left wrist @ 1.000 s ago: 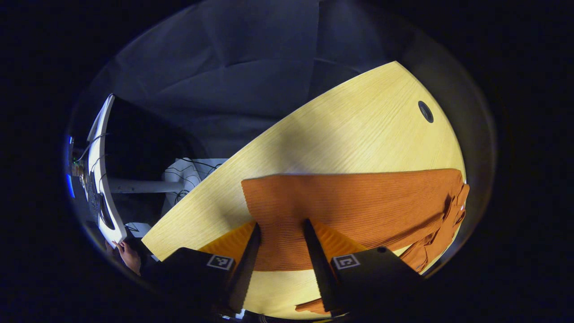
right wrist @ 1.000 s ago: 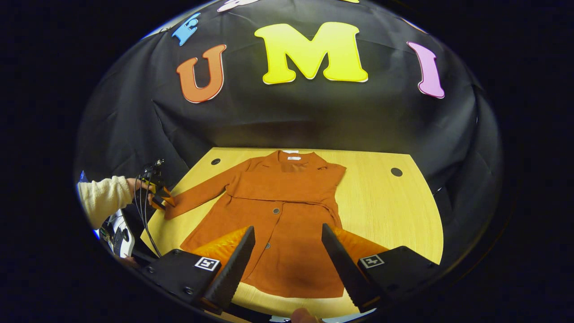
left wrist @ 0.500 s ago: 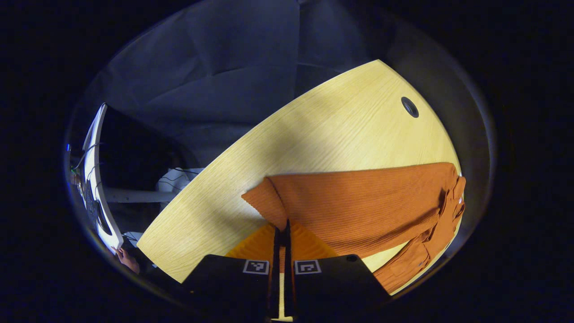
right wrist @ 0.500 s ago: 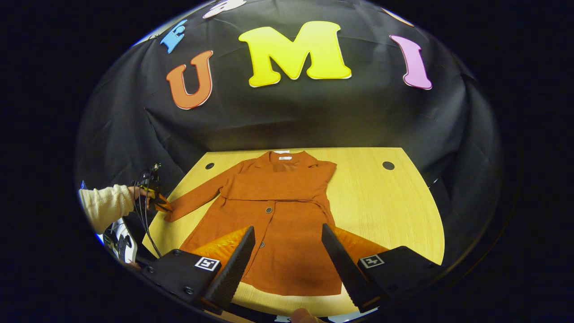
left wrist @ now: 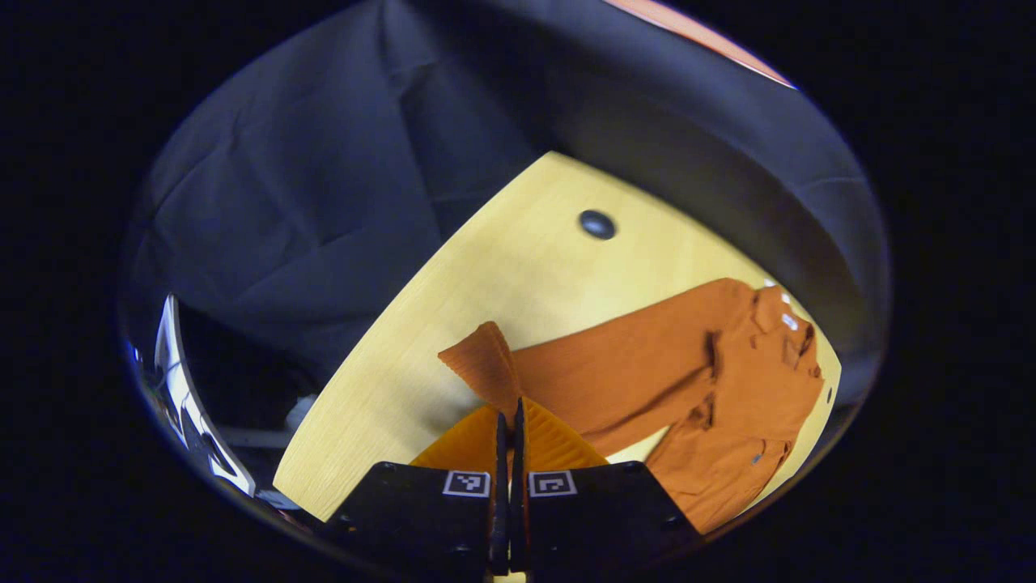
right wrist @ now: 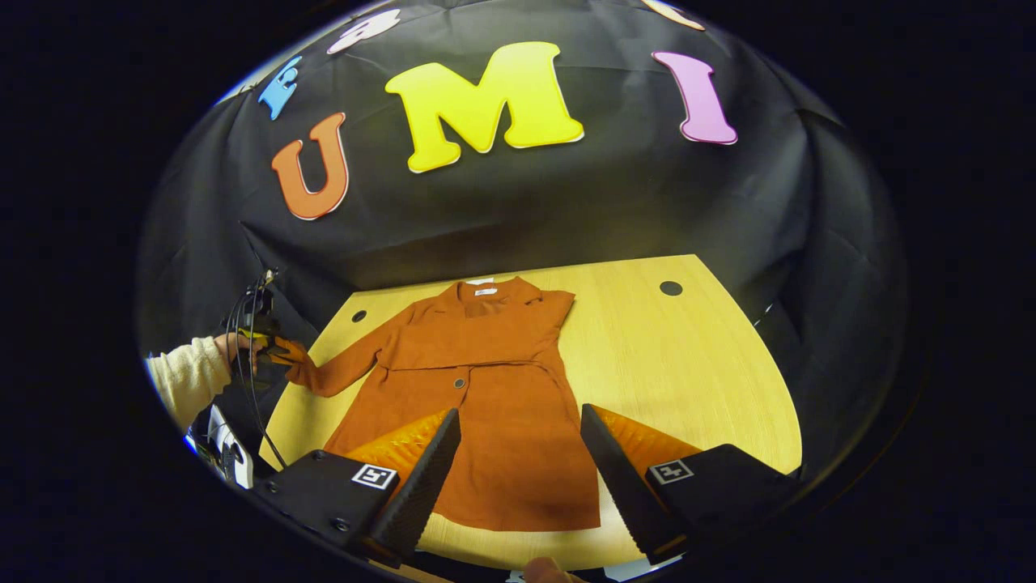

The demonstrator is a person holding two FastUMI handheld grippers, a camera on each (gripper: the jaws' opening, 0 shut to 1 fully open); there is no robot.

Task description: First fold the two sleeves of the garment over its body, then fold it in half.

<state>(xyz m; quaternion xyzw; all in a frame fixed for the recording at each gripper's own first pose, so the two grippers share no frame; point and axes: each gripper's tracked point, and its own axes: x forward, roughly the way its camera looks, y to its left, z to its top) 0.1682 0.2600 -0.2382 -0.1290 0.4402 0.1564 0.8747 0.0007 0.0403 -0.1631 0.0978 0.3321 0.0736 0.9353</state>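
While the left gripper (left wrist: 507, 421) was clamped on the garment's (right wrist: 486, 389) sleeve cuff (left wrist: 486, 368), the right gripper (right wrist: 518, 453) hovered wide open, empty, over the hem.

left gripper view close at sleeve cuff (left wrist: 484, 366), right gripper view farther back over hem, both sharing garment (right wrist: 477, 389), table (right wrist: 688, 364)

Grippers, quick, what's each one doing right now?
Left gripper: shut on the sleeve cuff, lifted off the table.
Right gripper: open, holding nothing, above the garment.
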